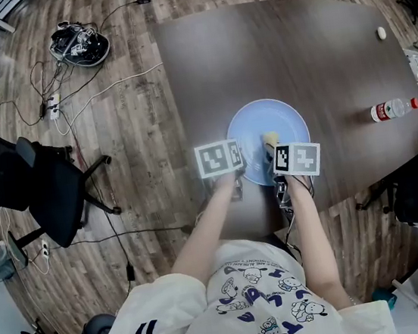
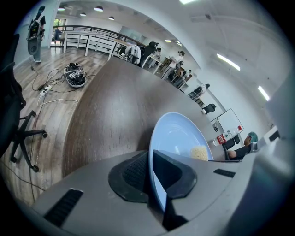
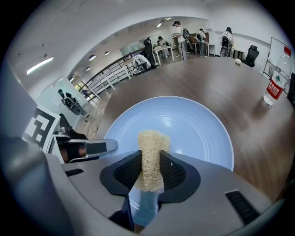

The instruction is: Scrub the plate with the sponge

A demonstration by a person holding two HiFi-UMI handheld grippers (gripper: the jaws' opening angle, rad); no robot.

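A pale blue plate [image 1: 284,126] lies on the dark wooden table [image 1: 292,44] close to its near edge. My left gripper [image 1: 235,176] is shut on the plate's left rim [image 2: 152,152], which shows edge-on between the two black pads. My right gripper [image 1: 275,155] is shut on a straw-coloured fibrous sponge [image 3: 150,159], which pokes out over the plate's inner surface [image 3: 184,124]. In the left gripper view the sponge [image 2: 199,152] shows low on the plate's right side. Whether the sponge touches the plate I cannot tell.
A plastic water bottle [image 1: 392,109] lies on the table to the right, and a small pale object [image 1: 381,33] sits farther back. A black office chair [image 1: 28,186] and cables with a device [image 1: 80,46] are on the wooden floor to the left.
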